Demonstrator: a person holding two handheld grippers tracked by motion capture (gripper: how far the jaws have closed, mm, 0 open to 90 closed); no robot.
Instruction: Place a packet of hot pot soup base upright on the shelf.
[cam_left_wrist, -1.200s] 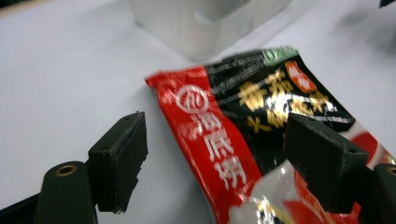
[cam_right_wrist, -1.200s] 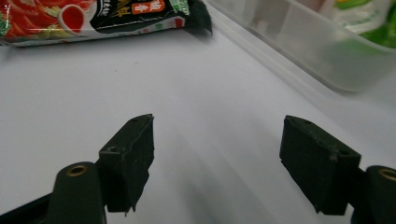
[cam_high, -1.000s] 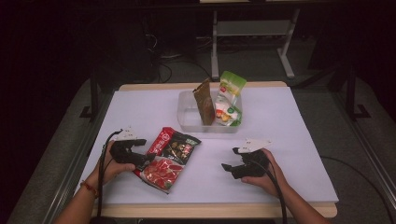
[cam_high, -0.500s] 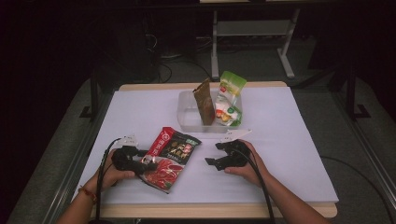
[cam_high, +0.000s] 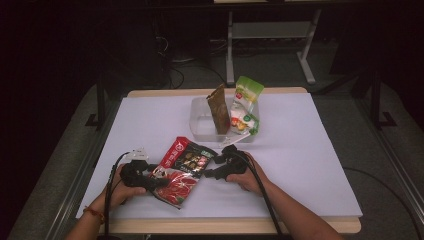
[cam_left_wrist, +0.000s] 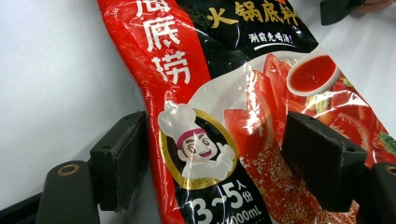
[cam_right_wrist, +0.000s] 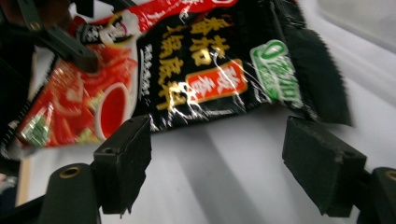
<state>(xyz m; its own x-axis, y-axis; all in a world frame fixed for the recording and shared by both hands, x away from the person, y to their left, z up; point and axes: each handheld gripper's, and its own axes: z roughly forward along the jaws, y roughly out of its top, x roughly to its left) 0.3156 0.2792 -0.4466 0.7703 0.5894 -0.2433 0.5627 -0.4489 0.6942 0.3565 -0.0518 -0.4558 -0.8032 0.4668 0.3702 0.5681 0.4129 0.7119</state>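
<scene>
- The red-and-black sauce pouch (cam_high: 182, 170) lies flat on the white table (cam_high: 310, 165), near the front edge and left of centre, long axis running diagonally away from me.
- My left gripper (cam_high: 150, 183) sits at the pouch's near end. In the left gripper view the pouch (cam_left_wrist: 243, 116) runs up between the jaws; one pad stands just off the red edge, the other rests over the printed face. I read the jaws as wide apart and not pinching. Whether the right-hand pad actually touches the film I cannot tell from this angle.
- I judge that the placement steadies the near end, so the slick pouch cannot skate while the other tool works on it.
- My right gripper (cam_high: 212, 172) is at the pouch's far, black end. In the right gripper view the jaws stand wide with bare table between them, and the pouch's serrated seal (cam_right_wrist: 322, 74) lies just ahead, untouched.
- I judge the approach is aimed at that seal, since it is the stiffest, flattest place to grip.
- The clear bin (cam_high: 202, 120) stands behind, well apart, already holding a brown packet (cam_high: 218, 107) and a green-topped bag (cam_high: 245, 102) upright. That is probably where this pouch is headed.
</scene>
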